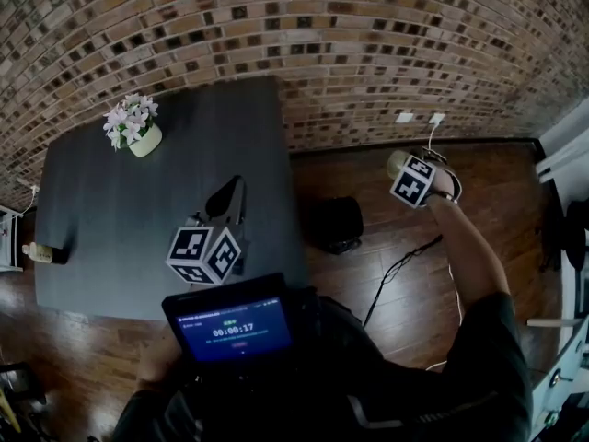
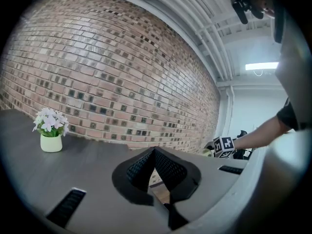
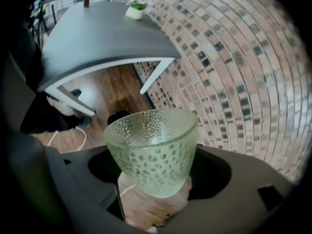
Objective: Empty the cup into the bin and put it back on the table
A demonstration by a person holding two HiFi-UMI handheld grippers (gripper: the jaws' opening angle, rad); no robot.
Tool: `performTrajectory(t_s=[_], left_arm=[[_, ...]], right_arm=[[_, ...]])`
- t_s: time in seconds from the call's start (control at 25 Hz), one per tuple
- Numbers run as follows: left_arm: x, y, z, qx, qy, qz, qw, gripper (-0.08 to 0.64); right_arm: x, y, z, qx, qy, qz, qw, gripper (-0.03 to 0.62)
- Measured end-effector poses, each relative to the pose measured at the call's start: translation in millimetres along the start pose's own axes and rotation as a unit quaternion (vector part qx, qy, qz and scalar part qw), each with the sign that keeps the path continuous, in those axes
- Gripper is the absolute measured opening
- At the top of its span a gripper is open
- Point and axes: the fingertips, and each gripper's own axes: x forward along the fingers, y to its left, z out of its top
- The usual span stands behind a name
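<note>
A pale green dimpled glass cup (image 3: 153, 150) sits between the jaws of my right gripper (image 3: 153, 167), which is shut on it. I see nothing inside the cup. In the head view the right gripper (image 1: 405, 168) holds the cup (image 1: 397, 162) over the wooden floor, to the right of the black bin (image 1: 336, 224) that stands beside the table. The bin (image 3: 118, 116) shows just past the cup's rim. My left gripper (image 1: 228, 201) lies over the dark table (image 1: 110, 210) near its front edge. Its fingertips (image 2: 155, 150) touch, with nothing between them.
A white pot of flowers (image 1: 134, 127) stands at the table's far left, and a small bottle (image 1: 44, 253) lies at its left edge. A brick wall (image 1: 304, 44) runs behind. A cable (image 1: 396, 270) trails across the floor. A lit screen (image 1: 235, 325) sits below the left gripper.
</note>
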Motion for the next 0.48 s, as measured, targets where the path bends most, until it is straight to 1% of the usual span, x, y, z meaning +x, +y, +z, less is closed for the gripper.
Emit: performTrajectory(t_s=[0.08, 0.16, 0.24, 0.32, 0.4, 0.48], left_arm=[[-4, 2, 3, 0.003, 0.0, -0.001, 1.0, -0.008], [-7, 4, 5, 0.005, 0.001, -0.002, 1.0, -0.008], [-11, 6, 7, 0.007, 0.001, -0.004, 1.0, -0.008], [-14, 6, 10, 0.009, 0.002, -0.007, 0.9999, -0.008], [-19, 5, 13, 0.011, 0.004, -0.01, 0.9999, -0.008], [-23, 5, 14, 0.012, 0.005, -0.014, 0.9998, -0.008]], right_arm=[[1, 7, 6, 0.074, -0.047, 0.023, 0.996, 0.391], [3, 16, 14, 0.138, -0.098, 0.052, 0.984, 0.391], [-4, 18, 19, 0.183, -0.133, 0.058, 0.972, 0.391], [-12, 17, 18, 0.218, -0.153, 0.058, 0.962, 0.391], [-19, 19, 17, 0.26, -0.173, 0.066, 0.948, 0.391], [-32, 21, 24, 0.3, -0.205, 0.076, 0.928, 0.391]])
